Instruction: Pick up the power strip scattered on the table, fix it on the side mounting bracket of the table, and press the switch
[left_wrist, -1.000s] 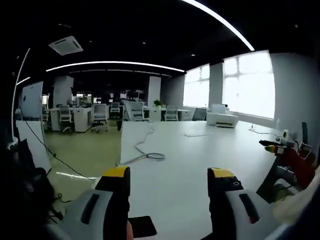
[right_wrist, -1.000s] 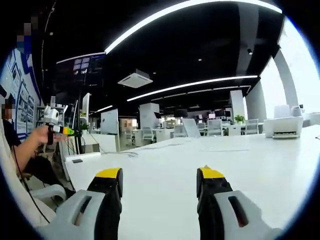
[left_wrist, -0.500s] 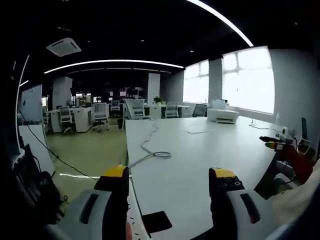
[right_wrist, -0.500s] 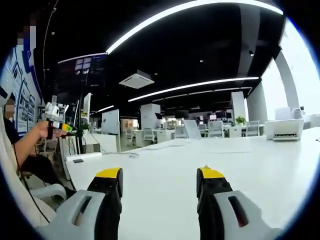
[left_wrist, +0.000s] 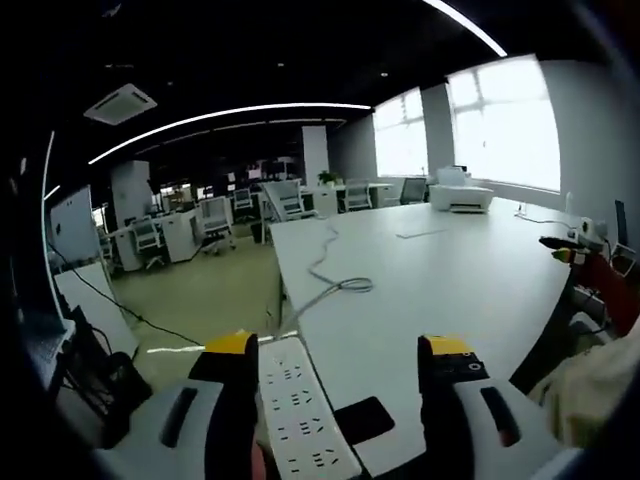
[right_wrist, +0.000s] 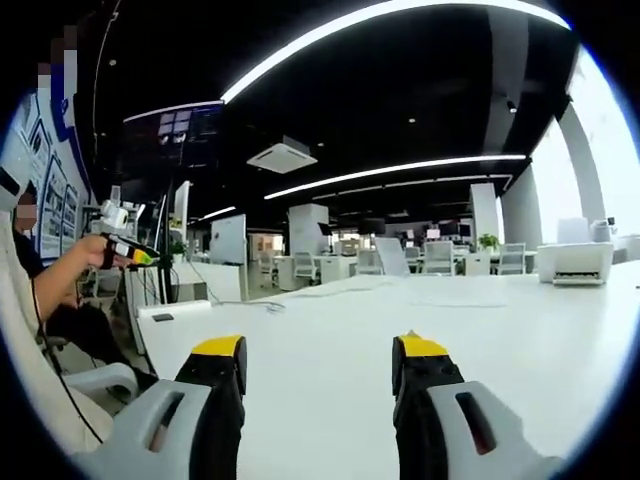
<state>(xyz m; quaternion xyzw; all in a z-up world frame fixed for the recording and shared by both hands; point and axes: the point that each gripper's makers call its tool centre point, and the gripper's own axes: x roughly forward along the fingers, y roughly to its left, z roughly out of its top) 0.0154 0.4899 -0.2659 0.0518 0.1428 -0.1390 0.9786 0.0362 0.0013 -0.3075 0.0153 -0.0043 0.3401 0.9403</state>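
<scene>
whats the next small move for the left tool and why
Probably lower the left tool toward the power strip to straddle it. The strip lies flat near the white table's edge, close below and between the open jaws, not yet gripped, its cable trailing away across the table.

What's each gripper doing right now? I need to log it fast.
Left gripper: open, empty, jaws either side of the power strip.
Right gripper: open, empty, over the table.

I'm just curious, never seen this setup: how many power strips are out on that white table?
1. The white power strip lies at the table's near edge, between the left tongs' jaws, its cord trailing away. Others may be out of view.
</scene>
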